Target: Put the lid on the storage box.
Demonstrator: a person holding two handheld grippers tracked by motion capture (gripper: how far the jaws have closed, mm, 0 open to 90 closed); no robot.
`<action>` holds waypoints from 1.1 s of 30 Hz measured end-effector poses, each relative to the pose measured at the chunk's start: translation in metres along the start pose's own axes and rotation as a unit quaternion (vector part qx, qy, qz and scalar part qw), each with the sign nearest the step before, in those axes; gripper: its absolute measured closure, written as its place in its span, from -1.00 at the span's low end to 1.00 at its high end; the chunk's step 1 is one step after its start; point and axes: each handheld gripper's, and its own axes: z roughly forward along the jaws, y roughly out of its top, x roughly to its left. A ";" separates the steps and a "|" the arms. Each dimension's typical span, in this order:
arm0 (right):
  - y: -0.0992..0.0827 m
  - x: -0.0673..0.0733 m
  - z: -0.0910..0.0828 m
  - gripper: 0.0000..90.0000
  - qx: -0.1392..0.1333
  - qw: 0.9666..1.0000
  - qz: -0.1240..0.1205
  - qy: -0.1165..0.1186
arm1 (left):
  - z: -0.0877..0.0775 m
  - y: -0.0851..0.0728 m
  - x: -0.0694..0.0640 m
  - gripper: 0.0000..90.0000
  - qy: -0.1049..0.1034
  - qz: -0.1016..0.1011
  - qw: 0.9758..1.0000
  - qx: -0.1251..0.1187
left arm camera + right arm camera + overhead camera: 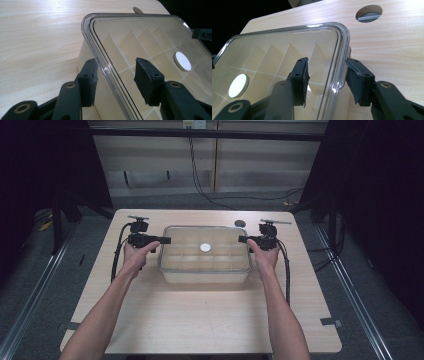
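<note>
A light wood-grain table (200,320) carries the things. Directly on it, between the left gripper (165,240) and the right gripper (243,239), rests a cream compartment box (205,276) under a clear lid (220,232), its short ends reaching each gripper's jaws. Beyond the right gripper, near the table's far edge, a round cable hole (240,223) is cut into the top. On the near side of both grippers, the wood lies bare beneath the person's forearms.
</note>
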 end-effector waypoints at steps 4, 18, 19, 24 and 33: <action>-0.001 0.002 0.000 0.17 -0.005 1.000 -0.009 -0.009 | 0.001 0.000 -0.002 0.14 0.006 0.003 1.000 0.000; -0.007 -0.007 -0.027 -0.13 -0.019 0.999 -0.029 -0.008 | -0.015 -0.005 -0.009 -0.22 0.012 0.007 1.000 -0.013; -0.007 -0.007 -0.027 -0.13 -0.019 0.999 -0.029 -0.008 | -0.016 -0.006 -0.009 -0.22 0.012 0.015 1.000 -0.010; -0.014 -0.003 -0.043 -0.19 -0.027 0.998 -0.047 0.012 | -0.021 -0.017 -0.015 -0.34 0.003 0.025 1.000 -0.010; -0.026 0.013 -0.064 -0.24 -0.039 0.995 -0.086 0.029 | -0.044 -0.031 -0.028 -0.28 0.019 0.079 0.997 -0.007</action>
